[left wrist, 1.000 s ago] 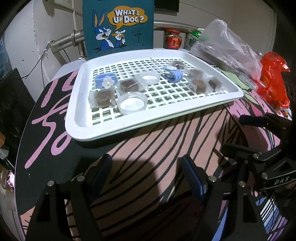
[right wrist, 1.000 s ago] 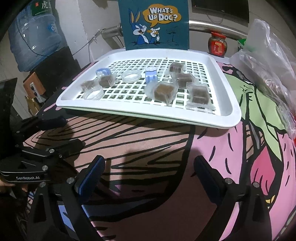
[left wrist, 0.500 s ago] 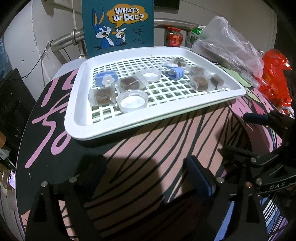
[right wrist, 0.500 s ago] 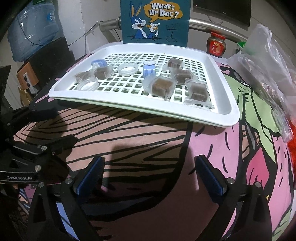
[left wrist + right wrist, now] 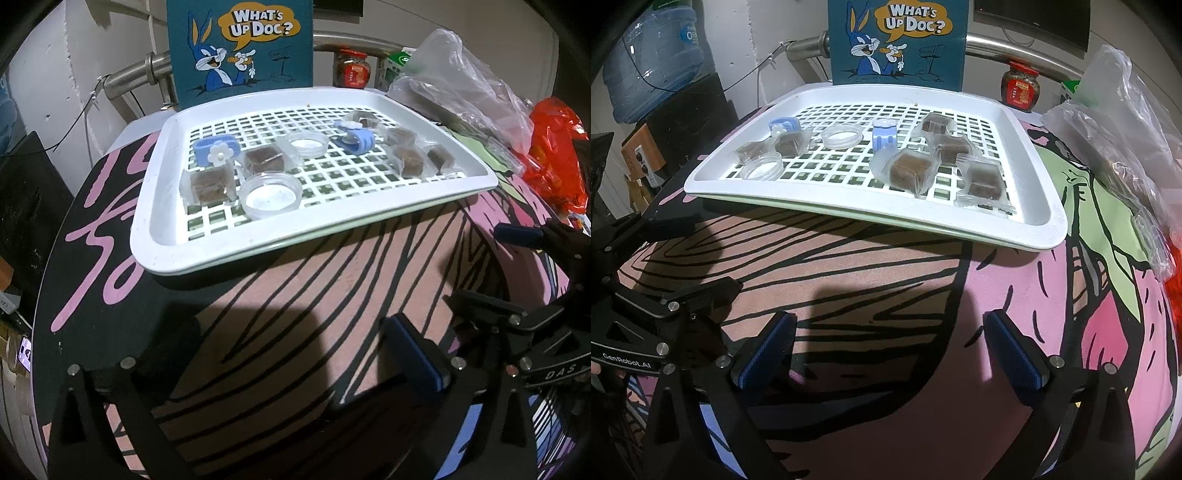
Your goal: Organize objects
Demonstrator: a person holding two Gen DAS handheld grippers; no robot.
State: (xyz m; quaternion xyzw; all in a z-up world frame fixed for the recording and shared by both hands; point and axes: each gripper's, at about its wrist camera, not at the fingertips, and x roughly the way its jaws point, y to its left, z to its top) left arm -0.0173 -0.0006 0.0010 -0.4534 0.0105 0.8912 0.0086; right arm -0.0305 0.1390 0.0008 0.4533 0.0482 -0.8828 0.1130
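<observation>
White slotted plastic tray (image 5: 155, 236) holds glossy wrapped brown cubes (image 5: 210, 184).

Dim indoor light; hard foreground shadows; fisheye-bent, vignetted edges.

Before the white tray (image 5: 155, 236) the printed tabletop (image 5: 886, 295) lies bare, open for passage. Behind the tray a cartoon board (image 5: 897, 40) stands upright. To the tray's right, crumpled plastic bags (image 5: 1126, 122) crowd the edge. Small wrapped blocks (image 5: 910, 171) and round lids (image 5: 269, 195) scatter the tray's grid.
</observation>
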